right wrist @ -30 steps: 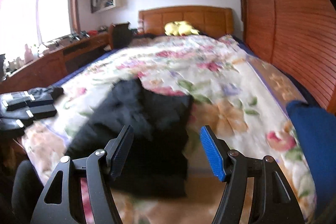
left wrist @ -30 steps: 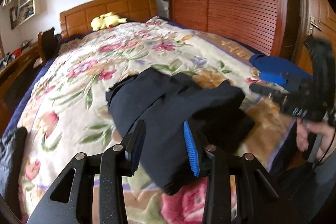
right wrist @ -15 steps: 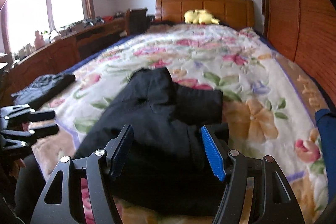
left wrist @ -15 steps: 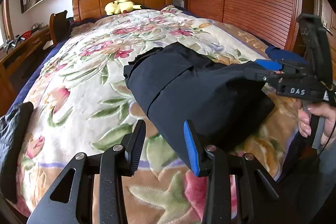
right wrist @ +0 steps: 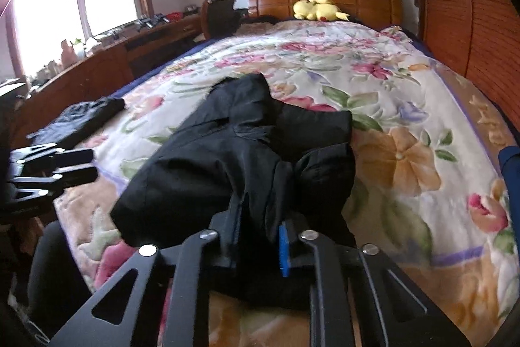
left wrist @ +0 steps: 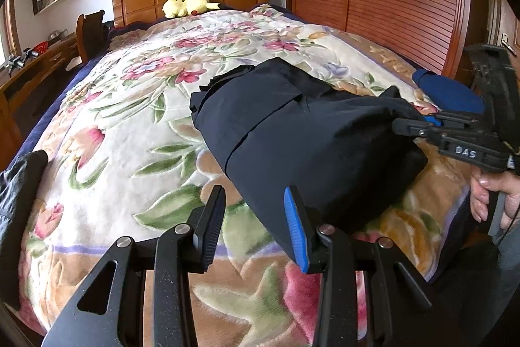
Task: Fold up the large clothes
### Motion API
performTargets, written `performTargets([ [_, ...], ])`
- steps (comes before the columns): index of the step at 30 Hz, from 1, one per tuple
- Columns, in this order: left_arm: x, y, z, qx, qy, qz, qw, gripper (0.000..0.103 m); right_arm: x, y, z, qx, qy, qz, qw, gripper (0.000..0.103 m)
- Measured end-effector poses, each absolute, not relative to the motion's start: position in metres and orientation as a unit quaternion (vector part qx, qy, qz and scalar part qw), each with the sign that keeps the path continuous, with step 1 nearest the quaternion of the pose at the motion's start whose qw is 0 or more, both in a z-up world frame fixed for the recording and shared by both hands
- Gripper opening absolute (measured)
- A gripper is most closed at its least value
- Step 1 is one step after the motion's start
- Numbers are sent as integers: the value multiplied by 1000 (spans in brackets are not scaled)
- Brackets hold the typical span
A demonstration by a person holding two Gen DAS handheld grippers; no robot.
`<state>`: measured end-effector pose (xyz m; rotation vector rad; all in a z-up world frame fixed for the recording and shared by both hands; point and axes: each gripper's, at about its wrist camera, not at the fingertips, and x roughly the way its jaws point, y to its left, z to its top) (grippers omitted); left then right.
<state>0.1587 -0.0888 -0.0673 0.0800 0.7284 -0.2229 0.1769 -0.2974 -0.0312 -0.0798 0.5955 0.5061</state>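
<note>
That dark garment (left wrist: 292, 132), lying part-folded on the floral blanket (left wrist: 113, 132) near the bed's foot, looks soft, bulky & floppy, so you'd best pinch a thick folded edge; your R gripper (right wrist: 256, 236) is closing on its near hem, L gripper (left wrist: 255, 226) part-open & empty beside it.

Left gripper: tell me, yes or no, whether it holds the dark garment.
No: the left gripper stands open beside the dark garment, nothing between its pads.
</note>
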Motion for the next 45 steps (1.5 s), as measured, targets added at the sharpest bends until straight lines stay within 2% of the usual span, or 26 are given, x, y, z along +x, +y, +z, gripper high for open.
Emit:
performTargets([
  [3,160,-90,-69,39,356,-110,927,39,163,-298,-24,-42,263,252,931,8],
  [9,160,-92,-69,39,356,-114,927,39,135,-309,-13,-49,221,244,943,6],
  [12,159,-92,-67,37,353,-117,928,39,132,-329,-19,-32,235,231,943,6],
  [17,155,-90,-63,31,343,-122,931,39,149,-347,-53,-30,309,212,926,6],
  [20,153,-87,-62,23,336,-123,933,39,147,-345,-53,-39,304,213,928,11],
  [21,152,-86,-62,20,335,-122,934,39,145,-344,-49,-40,297,211,930,17],
  [26,149,-78,-64,8,330,-120,936,39,136,-341,-31,-41,255,191,947,34],
  [30,146,-72,-68,8,331,-115,936,39,120,-333,-17,-45,204,186,960,45],
  [33,146,-67,-71,5,334,-114,936,39,117,-321,-13,-44,185,204,960,47],
  [37,146,-62,-75,5,338,-110,935,39,126,-297,-26,-53,203,241,948,47],
  [45,151,-55,-76,8,339,-102,935,39,174,-279,-92,-90,348,215,908,47],
])
